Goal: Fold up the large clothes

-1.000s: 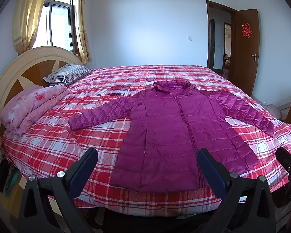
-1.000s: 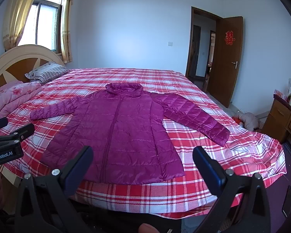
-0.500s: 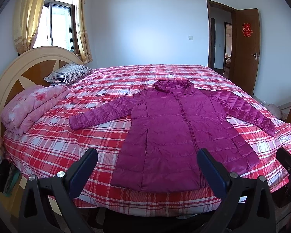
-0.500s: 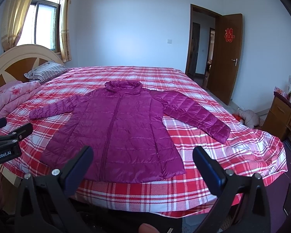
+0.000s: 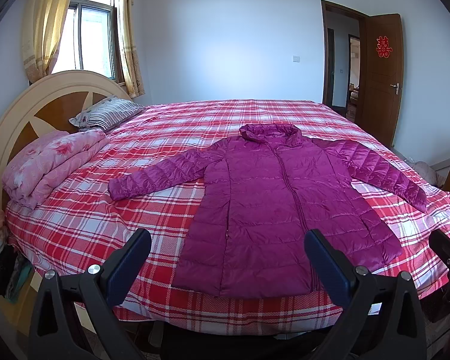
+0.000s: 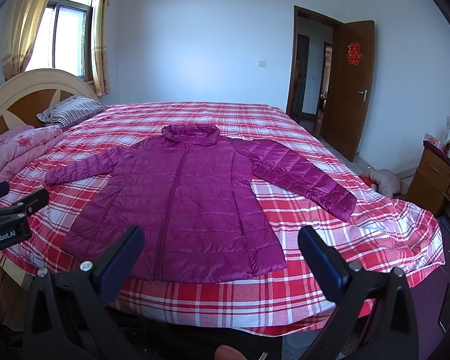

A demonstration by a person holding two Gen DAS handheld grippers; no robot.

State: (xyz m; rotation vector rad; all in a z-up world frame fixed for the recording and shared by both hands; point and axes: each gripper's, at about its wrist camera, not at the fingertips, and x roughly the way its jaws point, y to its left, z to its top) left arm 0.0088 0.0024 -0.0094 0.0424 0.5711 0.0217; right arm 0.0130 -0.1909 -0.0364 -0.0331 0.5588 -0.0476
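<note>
While both claws are held short of the bed's near edge, the magenta puffer jacket is laid flat, front up, on the red plaid bed, sleeves spread out left and right, hood at the far end. The left gripper is spread wide, nothing pinched. Same for the right gripper: spread, nothing gripped. A pink quilt is piled far left by the headboard.
</note>
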